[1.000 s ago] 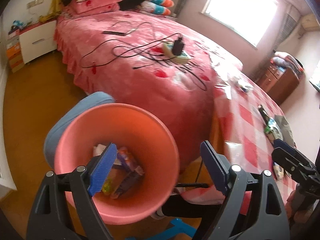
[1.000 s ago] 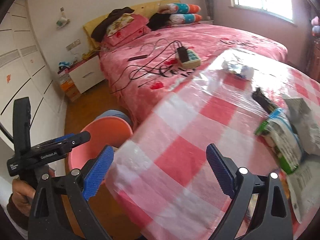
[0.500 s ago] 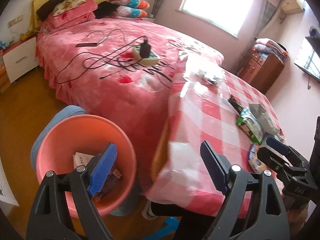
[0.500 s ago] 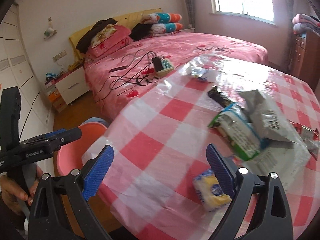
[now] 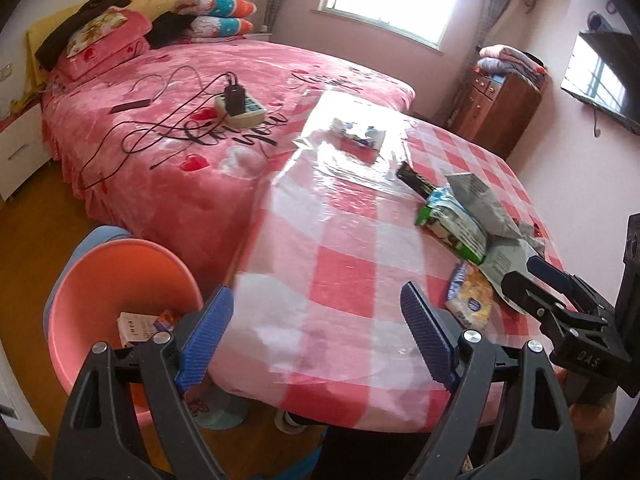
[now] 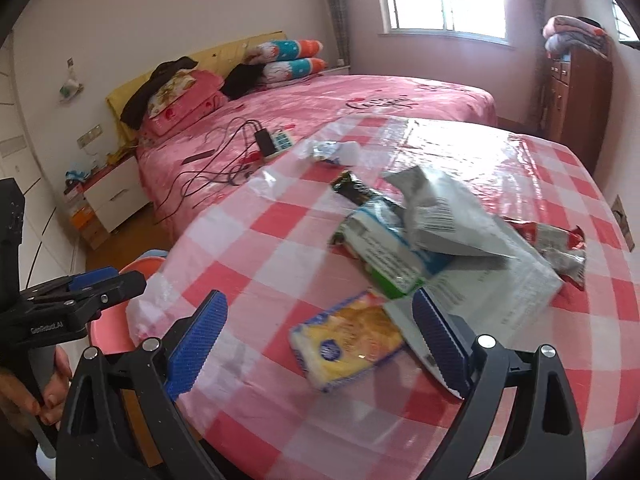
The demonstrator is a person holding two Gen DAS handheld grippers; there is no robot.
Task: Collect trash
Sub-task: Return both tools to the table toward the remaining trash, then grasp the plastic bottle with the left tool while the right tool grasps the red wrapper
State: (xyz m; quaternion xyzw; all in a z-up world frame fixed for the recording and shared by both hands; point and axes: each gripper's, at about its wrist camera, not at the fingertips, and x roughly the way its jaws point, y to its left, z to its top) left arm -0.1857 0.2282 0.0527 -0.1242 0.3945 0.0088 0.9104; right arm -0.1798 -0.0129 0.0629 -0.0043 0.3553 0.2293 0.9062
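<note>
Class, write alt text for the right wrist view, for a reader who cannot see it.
Open right tongs hover empty over a yellow snack packet on a red-checked table. Behind it lie a green-and-white packet and a grey bag; a pink bed stands beyond.

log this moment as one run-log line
left gripper: open, empty | right gripper: open, empty, above yellow snack packet | pink plastic bin: holds trash | checked table: wrappers remain
</note>
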